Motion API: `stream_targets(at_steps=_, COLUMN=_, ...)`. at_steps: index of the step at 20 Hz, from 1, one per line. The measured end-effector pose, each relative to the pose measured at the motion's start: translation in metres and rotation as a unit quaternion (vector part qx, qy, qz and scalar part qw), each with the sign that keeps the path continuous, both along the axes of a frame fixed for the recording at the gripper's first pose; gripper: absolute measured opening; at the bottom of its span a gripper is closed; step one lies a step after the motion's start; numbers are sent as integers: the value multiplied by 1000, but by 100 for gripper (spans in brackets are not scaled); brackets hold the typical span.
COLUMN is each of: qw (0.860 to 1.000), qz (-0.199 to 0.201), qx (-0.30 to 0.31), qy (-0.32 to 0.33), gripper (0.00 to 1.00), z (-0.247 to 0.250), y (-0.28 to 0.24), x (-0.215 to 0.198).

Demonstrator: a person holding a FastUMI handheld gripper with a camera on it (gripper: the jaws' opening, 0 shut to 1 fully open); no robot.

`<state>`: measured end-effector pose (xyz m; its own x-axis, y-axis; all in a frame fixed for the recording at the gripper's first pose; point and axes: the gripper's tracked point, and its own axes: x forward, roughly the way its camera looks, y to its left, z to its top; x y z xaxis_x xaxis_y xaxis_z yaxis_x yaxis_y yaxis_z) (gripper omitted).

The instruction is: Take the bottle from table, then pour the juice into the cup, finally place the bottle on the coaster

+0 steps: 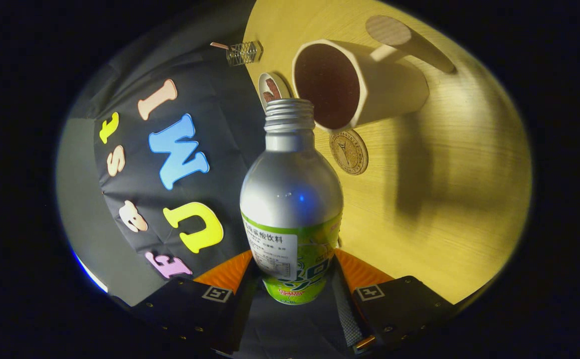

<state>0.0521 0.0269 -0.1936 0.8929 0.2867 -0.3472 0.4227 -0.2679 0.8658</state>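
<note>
Now tipped with hand-held gripper [294, 271] clenched on silver aluminium bottle with green label [292, 209], uncapped threaded mouth just short of white ceramic cup [357, 85] on wooden tabletop [444, 199]; best advanced over rim before tilting further, round gold coaster [348, 151] close below.

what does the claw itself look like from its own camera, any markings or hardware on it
The claw shows as two broad, dark, blocky finger bodies. Each carries a small square black-and-white tag marker on its top face, and small screw heads dot the housings. The inner faces taper toward the fingertips as ribbed pads. A strip of grey woven strap with a metal fitting sits by one finger body. No cables are visible.
</note>
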Motion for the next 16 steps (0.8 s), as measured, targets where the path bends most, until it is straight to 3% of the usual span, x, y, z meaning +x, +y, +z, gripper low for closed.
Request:
stream_targets(at_steps=8, qw=988, qz=50, qx=-145, qy=7, gripper=75, z=-34, y=-2, x=-11)
stream_targets(at_steps=12, qw=971, qz=77, qx=-227, qy=12, gripper=75, z=-48, y=-3, x=-17)
stream_targets(at_steps=16, qw=953, qz=75, qx=-294, qy=13, gripper=75, z=-54, y=-14, x=-16)
